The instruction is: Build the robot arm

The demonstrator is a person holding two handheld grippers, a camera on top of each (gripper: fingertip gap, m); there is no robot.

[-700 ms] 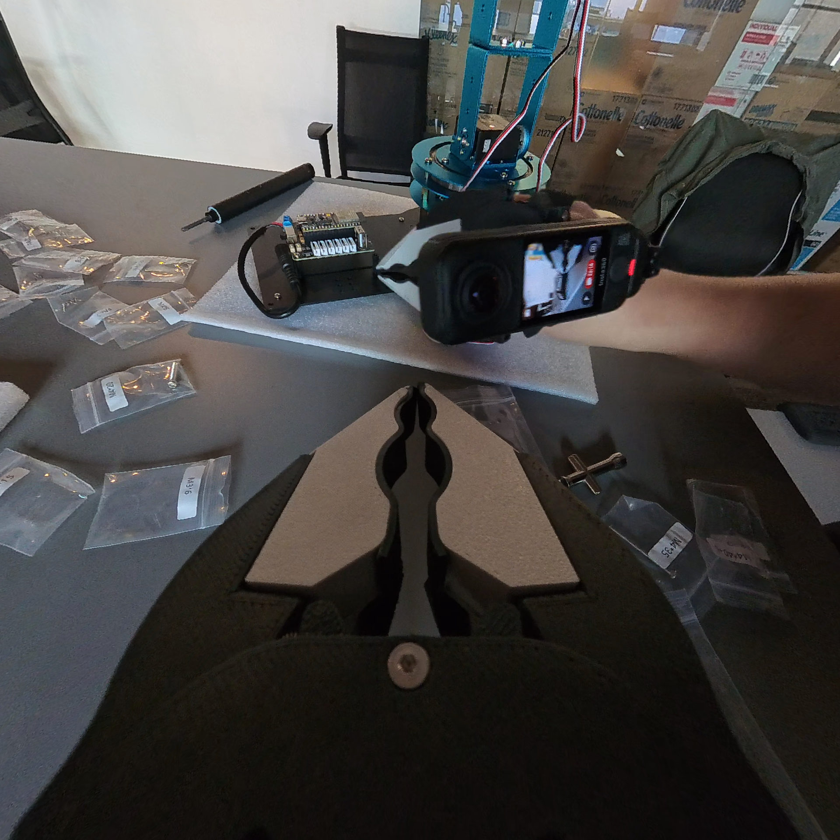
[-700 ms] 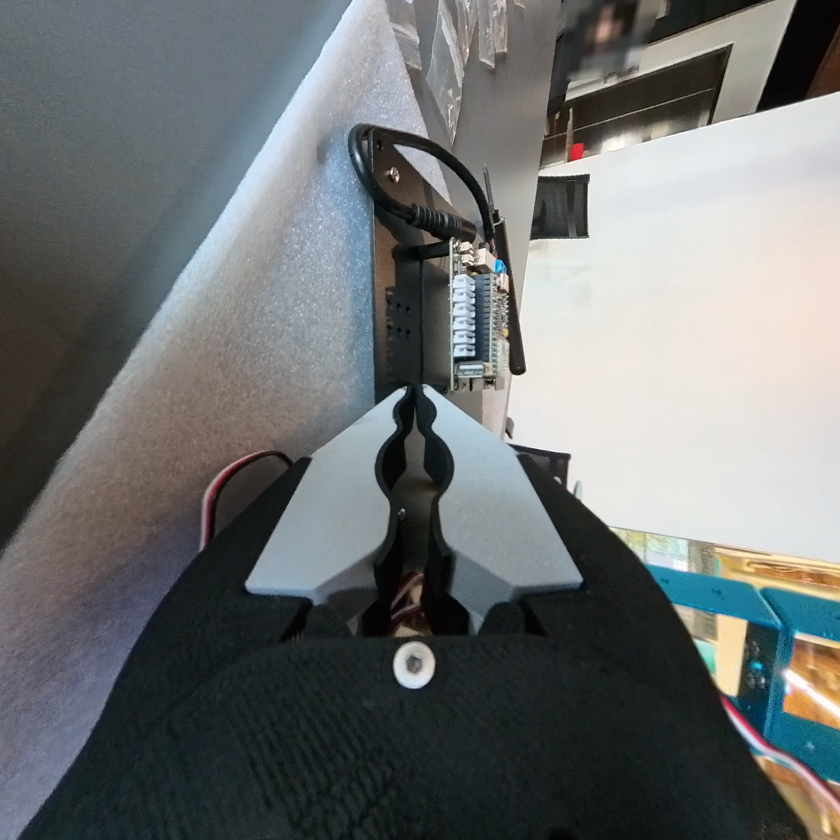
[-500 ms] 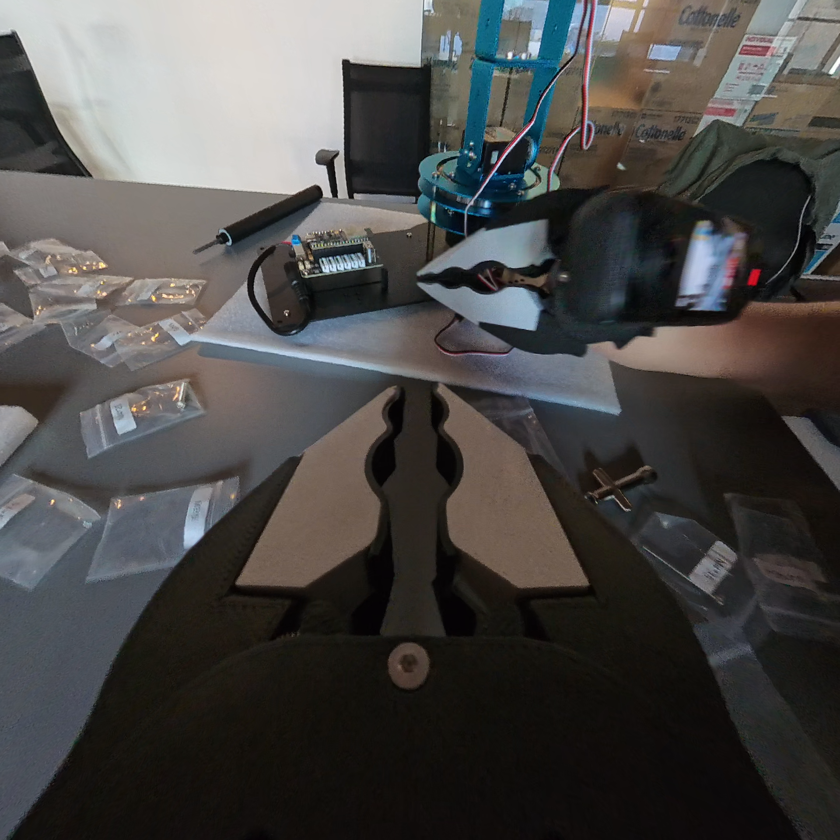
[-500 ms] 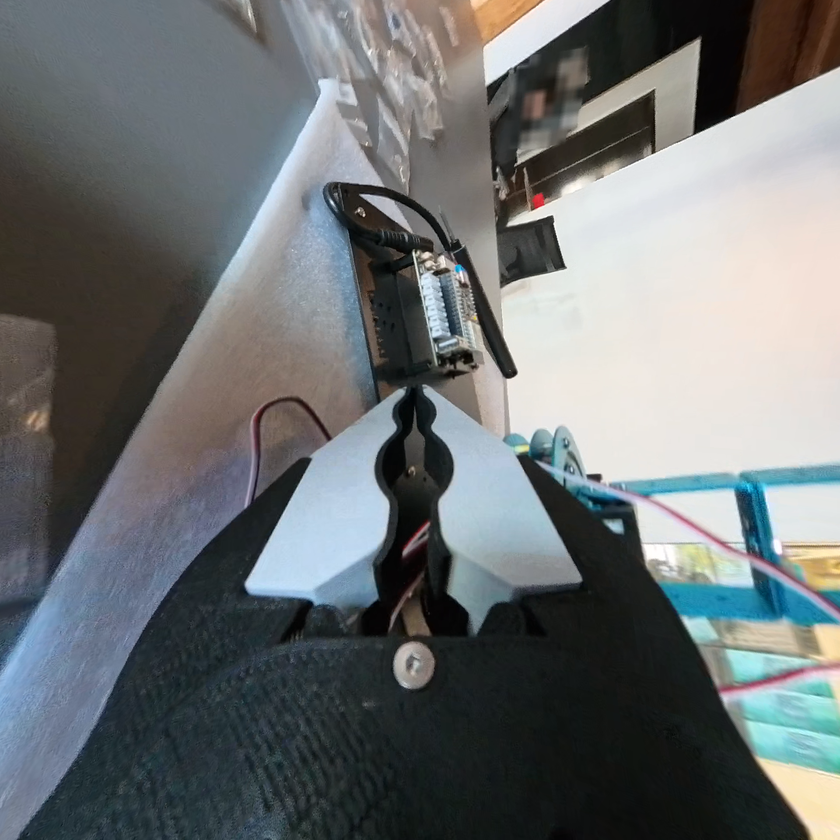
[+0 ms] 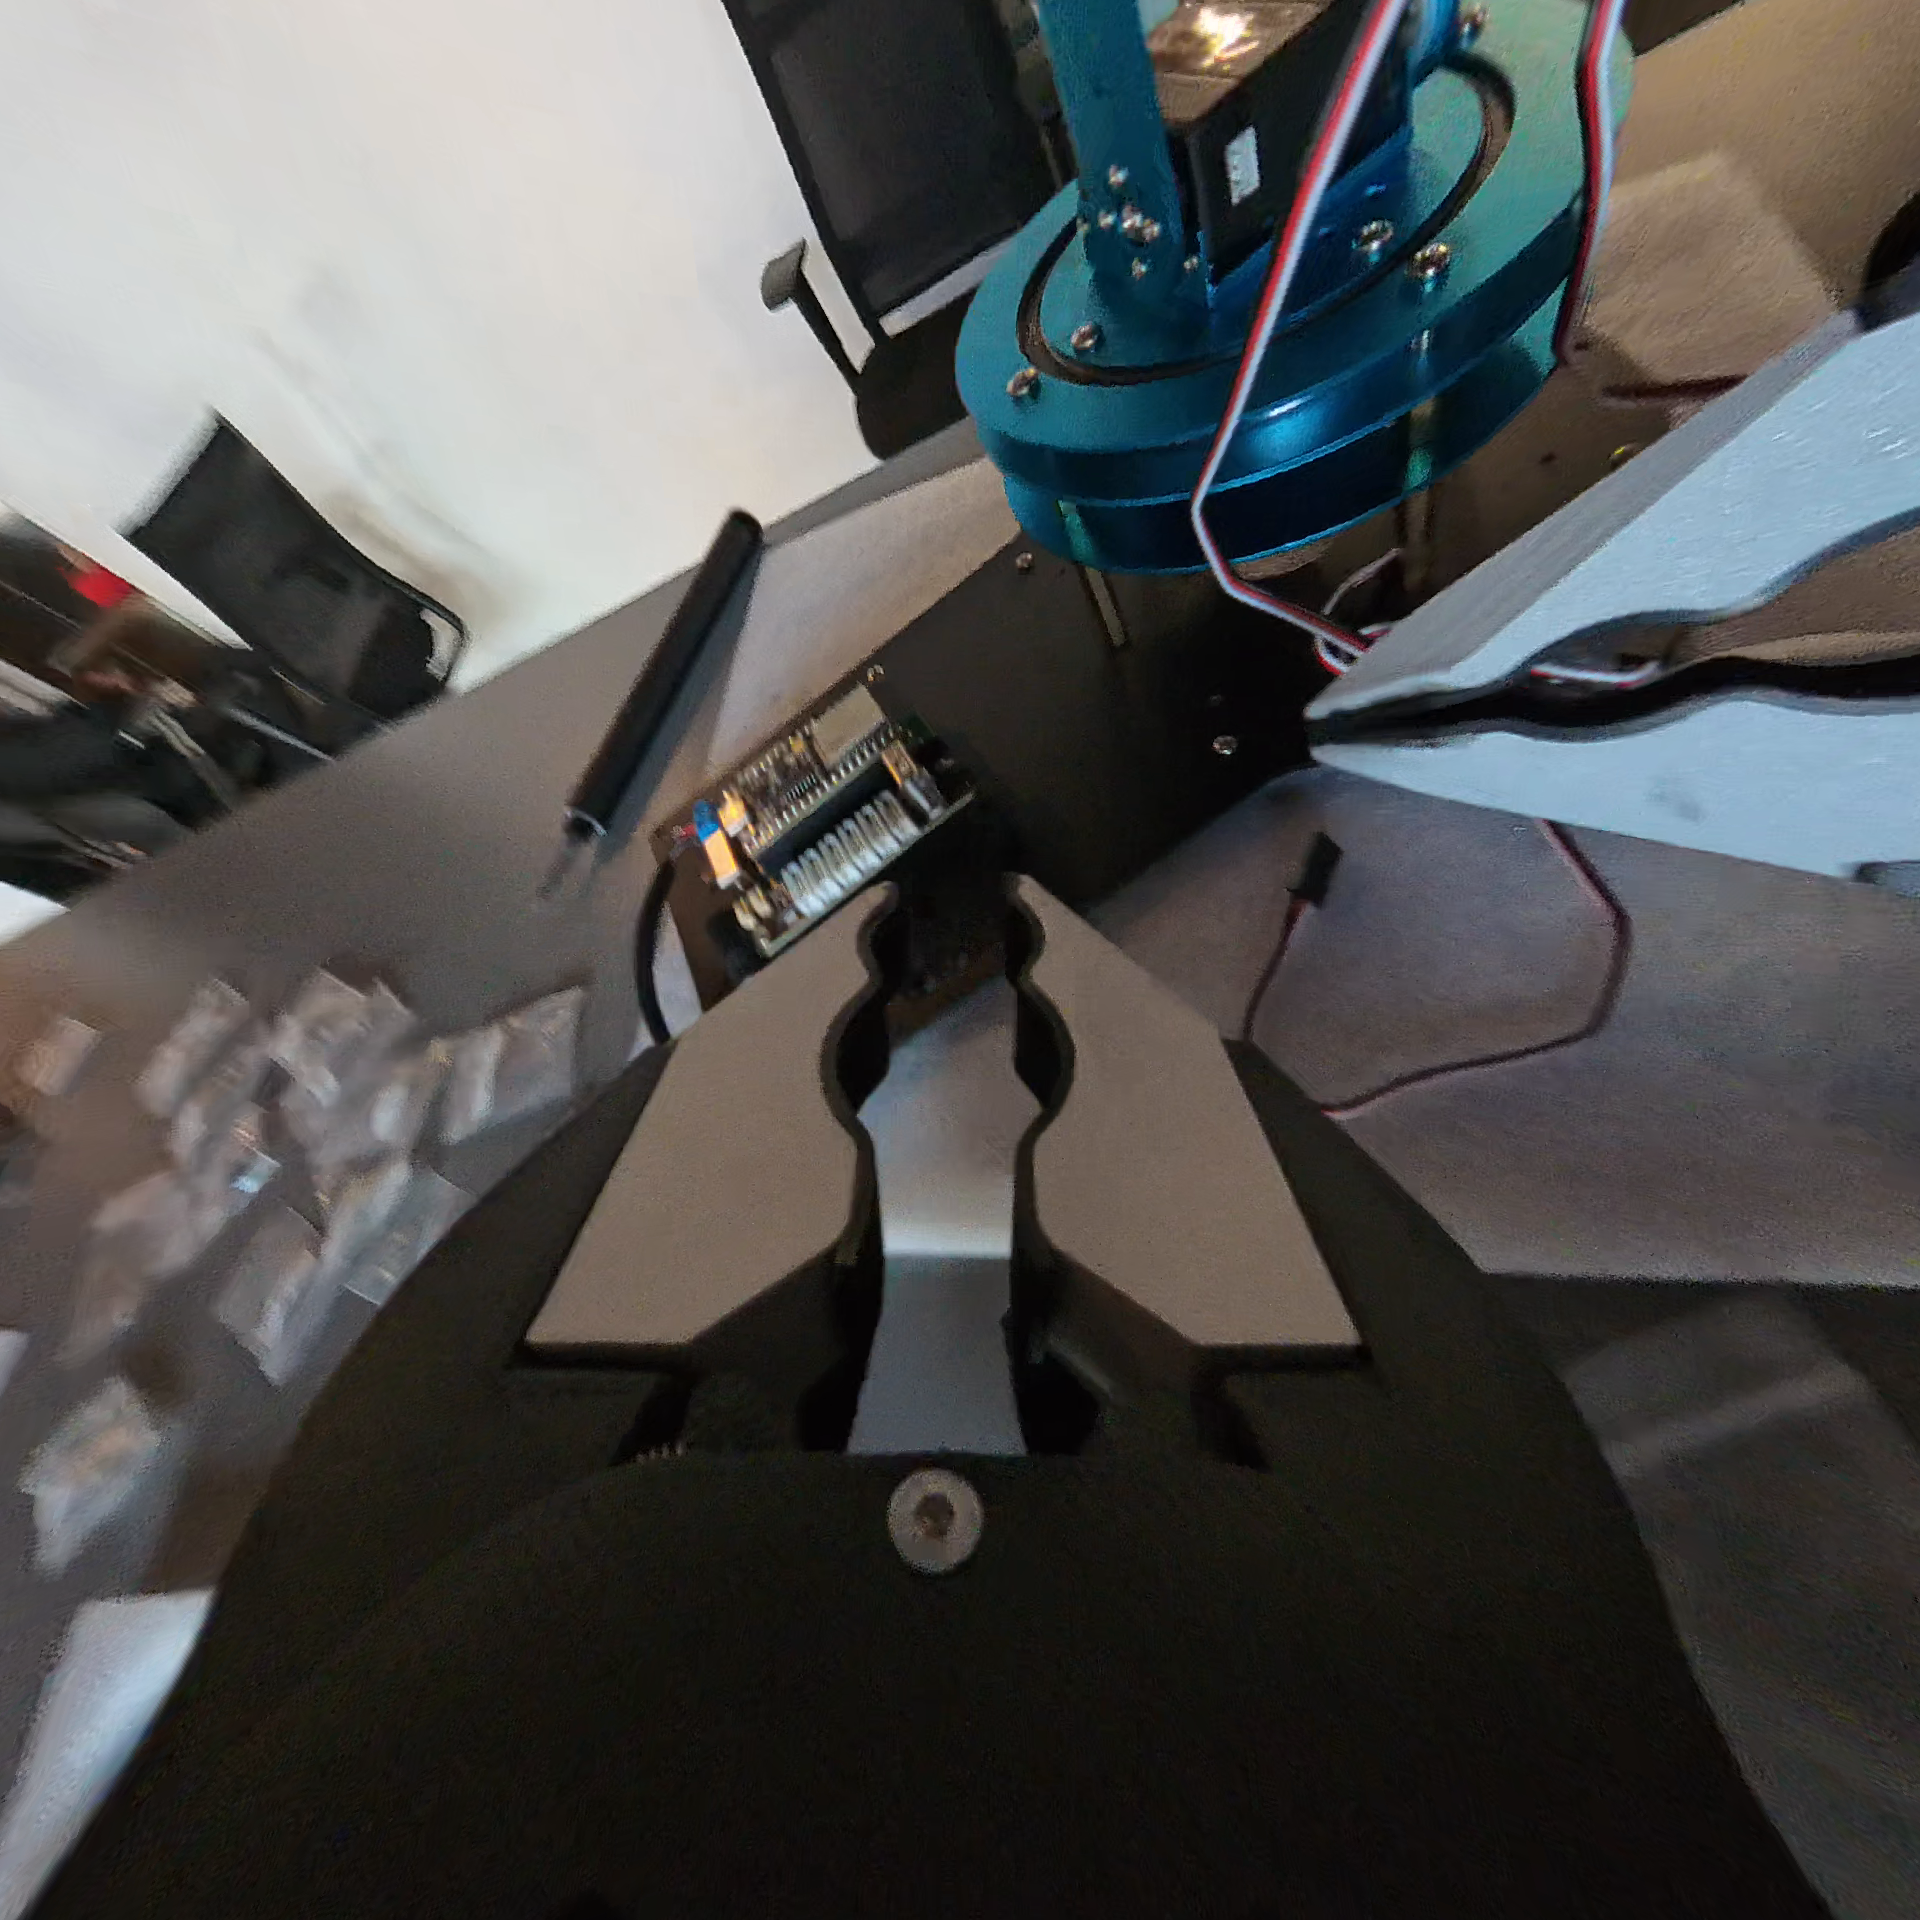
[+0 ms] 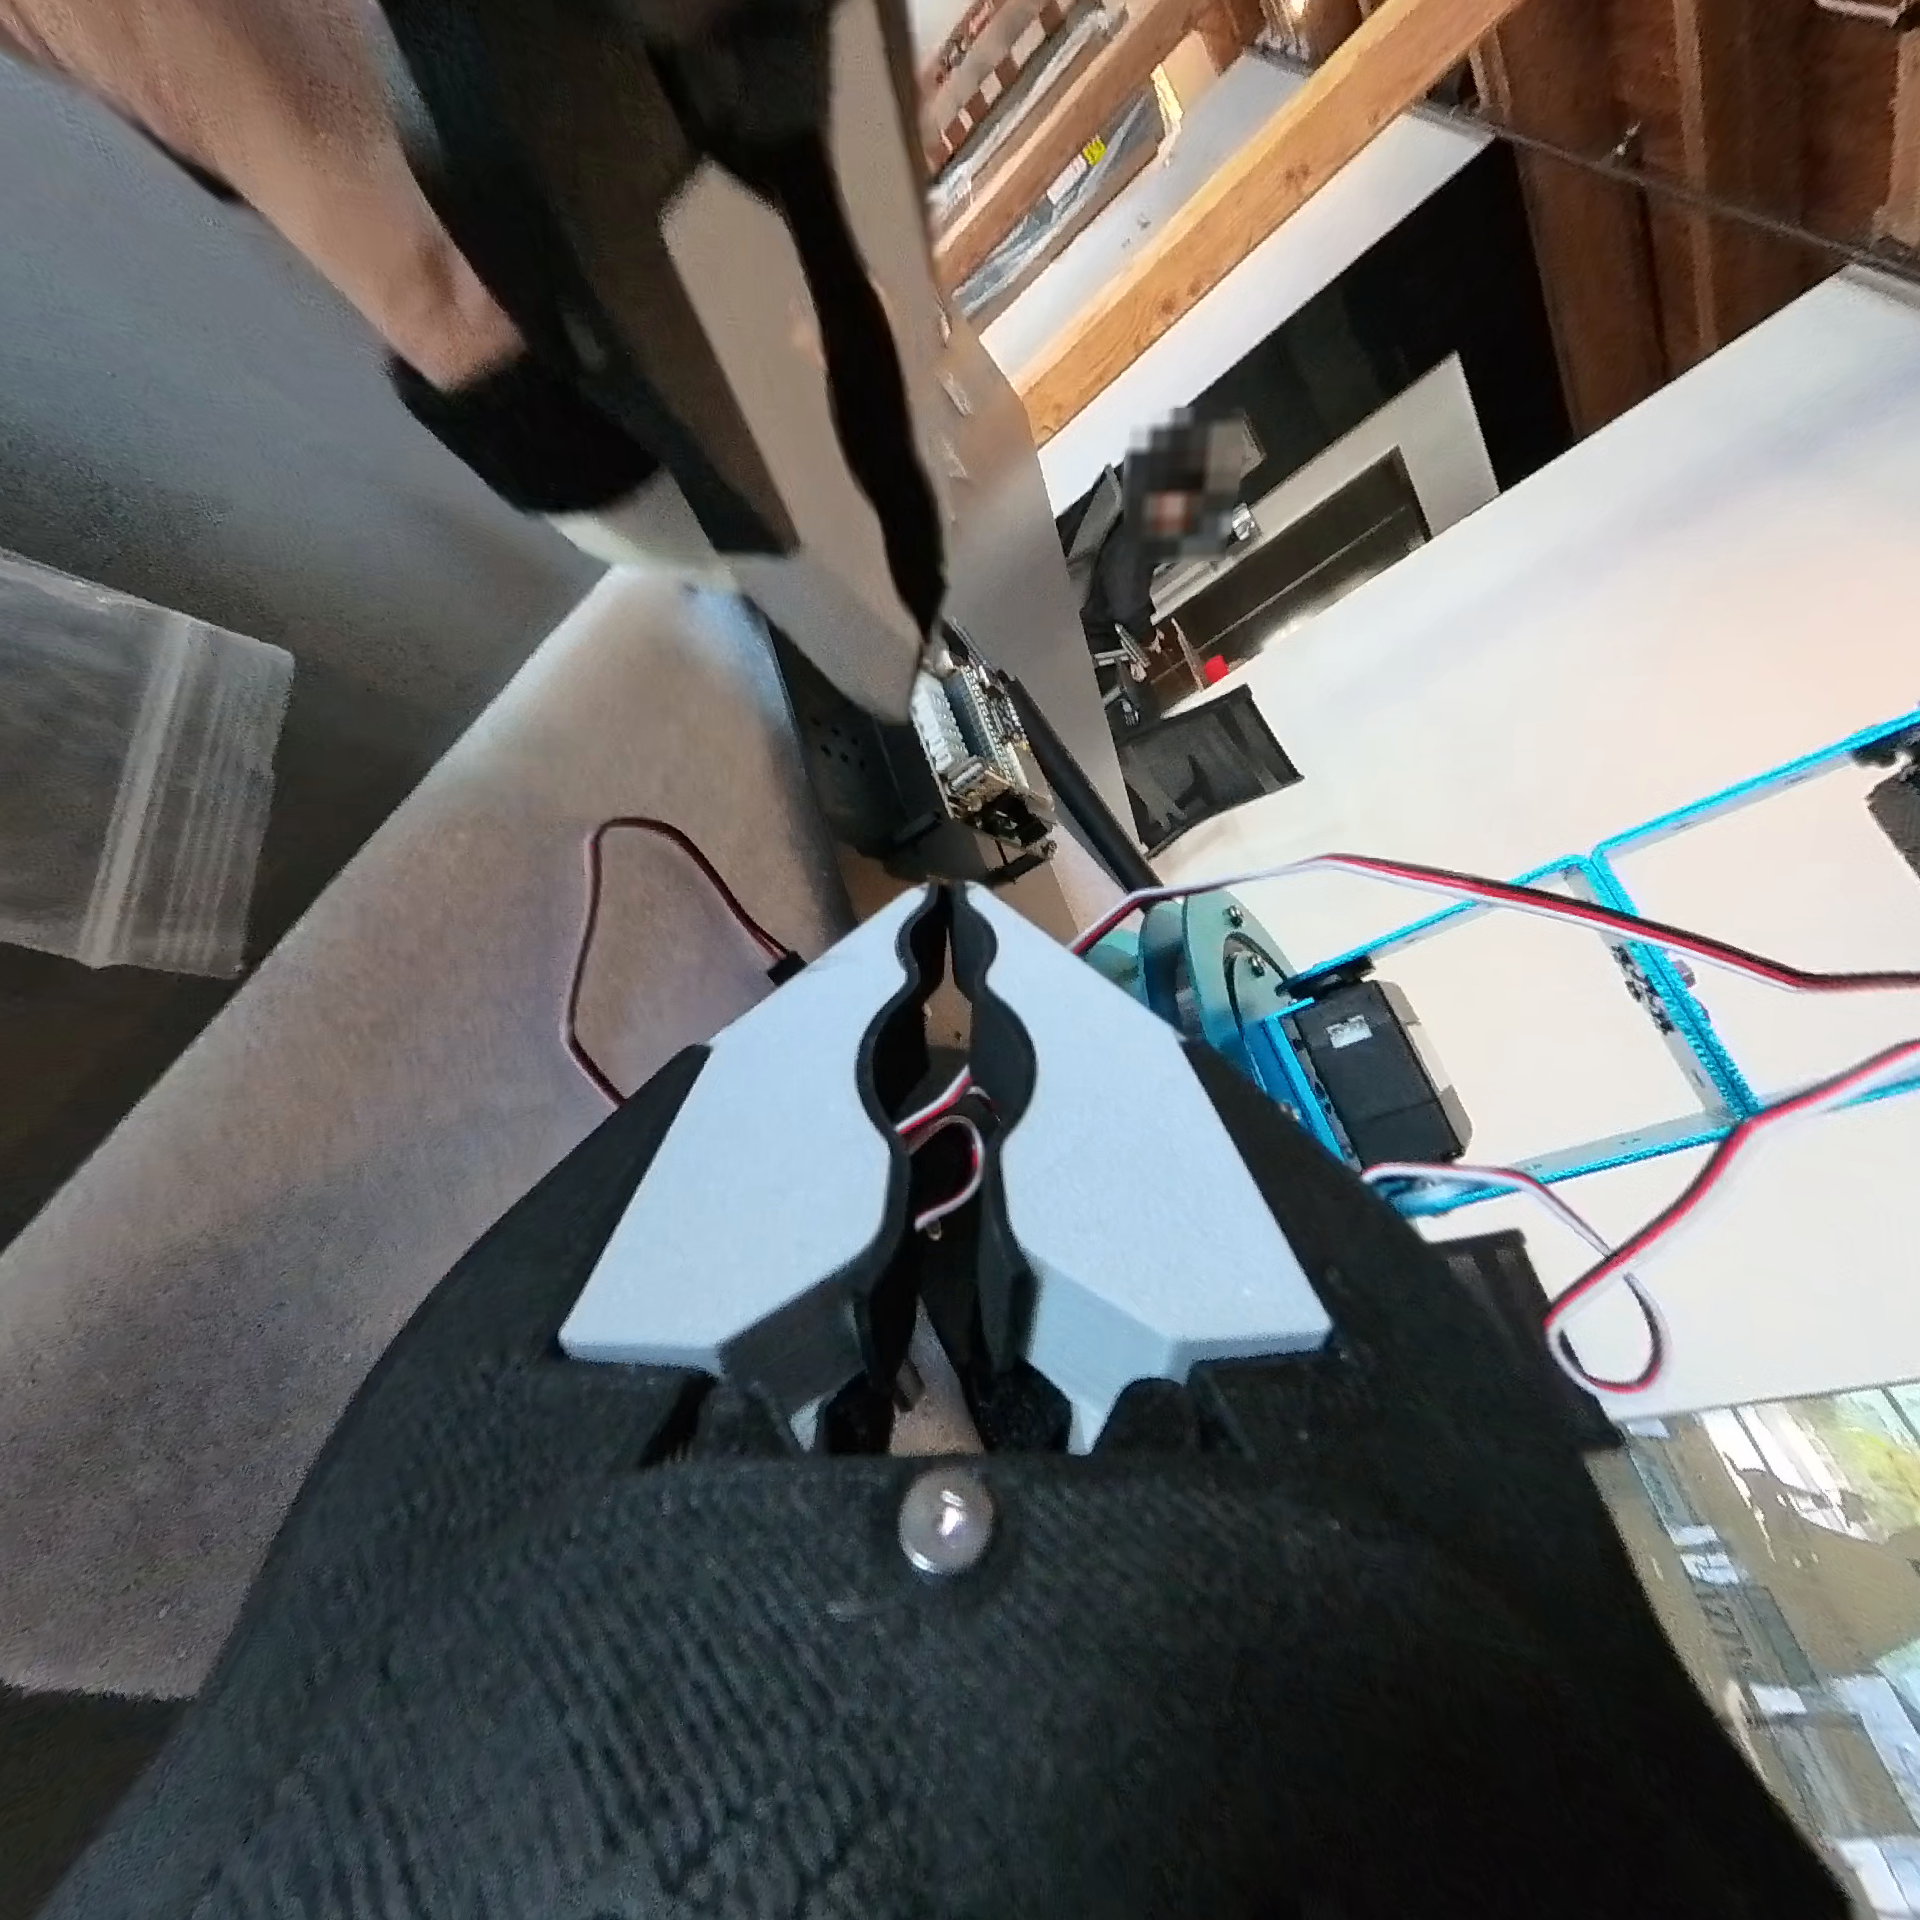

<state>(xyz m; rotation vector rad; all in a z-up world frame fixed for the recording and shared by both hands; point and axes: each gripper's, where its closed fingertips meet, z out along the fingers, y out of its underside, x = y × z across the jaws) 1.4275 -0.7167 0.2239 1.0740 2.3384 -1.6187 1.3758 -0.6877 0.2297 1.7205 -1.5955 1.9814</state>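
My left gripper is open and empty, its tips just before the green circuit board on the black base plate. It also shows in the right wrist view, tips by the board. My right gripper is shut on the red, white and black servo wires that run to the blue robot arm base. In the left wrist view it comes in from the right below the blue turntable. A loose wire with a black plug lies on the foam.
A grey foam sheet lies under the plate on the dark table. A black rod-like tool lies behind the board. Several small plastic bags are spread at the left, one by the foam edge. A black chair stands behind. Some 7 cm of space lies between my two pairs of fingers.
My left gripper has opened and moved forward and up close to the circuit board. My right gripper stayed shut on the wires and drew back from the board toward the blue base.
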